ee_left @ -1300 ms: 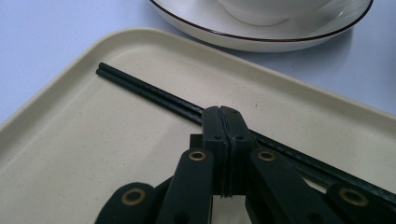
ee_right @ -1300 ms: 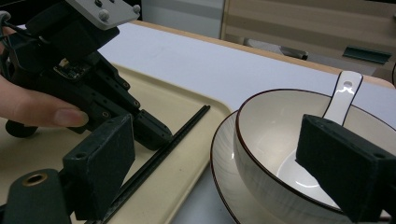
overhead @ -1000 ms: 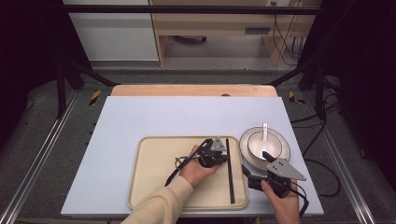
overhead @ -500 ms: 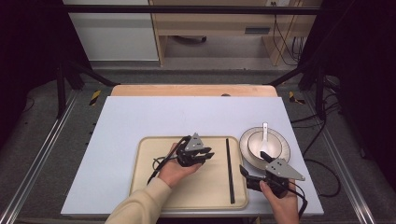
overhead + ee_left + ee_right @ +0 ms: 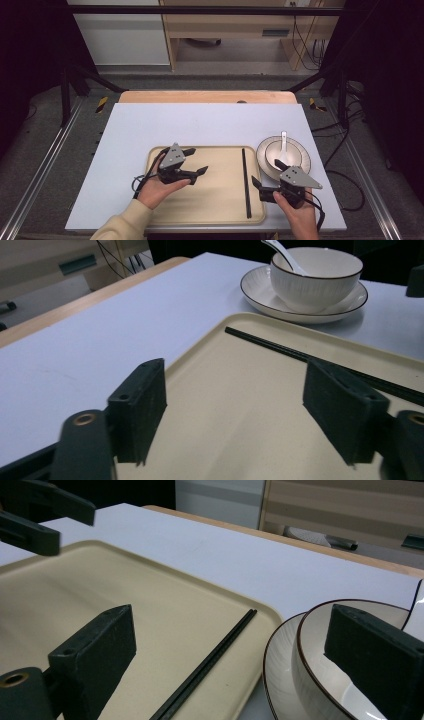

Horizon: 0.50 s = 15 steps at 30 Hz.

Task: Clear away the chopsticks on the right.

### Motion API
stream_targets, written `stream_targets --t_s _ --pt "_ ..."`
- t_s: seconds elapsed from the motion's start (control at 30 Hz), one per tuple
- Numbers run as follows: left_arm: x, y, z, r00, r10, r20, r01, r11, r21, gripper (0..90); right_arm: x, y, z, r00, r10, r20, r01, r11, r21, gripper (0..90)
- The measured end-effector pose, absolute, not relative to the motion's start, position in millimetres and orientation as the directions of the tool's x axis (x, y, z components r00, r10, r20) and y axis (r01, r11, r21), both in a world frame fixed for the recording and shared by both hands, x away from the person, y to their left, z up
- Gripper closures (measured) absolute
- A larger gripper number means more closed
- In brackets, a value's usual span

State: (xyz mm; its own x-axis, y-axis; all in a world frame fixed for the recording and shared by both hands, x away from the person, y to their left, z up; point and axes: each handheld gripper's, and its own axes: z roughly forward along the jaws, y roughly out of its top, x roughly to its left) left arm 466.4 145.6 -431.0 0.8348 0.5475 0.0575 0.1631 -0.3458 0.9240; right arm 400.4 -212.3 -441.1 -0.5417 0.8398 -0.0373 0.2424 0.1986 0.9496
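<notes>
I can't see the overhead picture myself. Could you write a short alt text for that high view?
A person's two hands each hold a tool over a pale blue table: the left tool, jaws open and empty, hovers above a beige tray where black chopsticks lie near the right edge. The right tool sits beside a bowl with a spoon on a plate.

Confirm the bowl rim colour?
Dark brown line on a white bowl; the left gripper view shows it best.

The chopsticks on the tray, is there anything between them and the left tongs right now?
Nothing visible. The left tongs hang open and empty over the tray, and only bare tray surface lies between them and the chopsticks along the tray's right side. The bowl sits beyond the chopsticks, off the tray.
</notes>
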Motion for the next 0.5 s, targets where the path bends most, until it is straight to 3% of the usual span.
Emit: stream_targets --t_s 0.23,0.5 --pt "455.0 188.4 -425.7 0.803 0.592 0.067 0.135 -0.29 0.947 11.5 405.9 -218.7 -438.4 -0.559 0.828 -0.056 0.213 0.209 0.954 8.0" --pt "441.2 236.1 -423.9 0.773 0.629 0.087 0.108 -0.266 0.958 7.3 403.7 -229.5 -437.2 -0.59 0.805 -0.065 0.181 0.211 0.961 9.7"
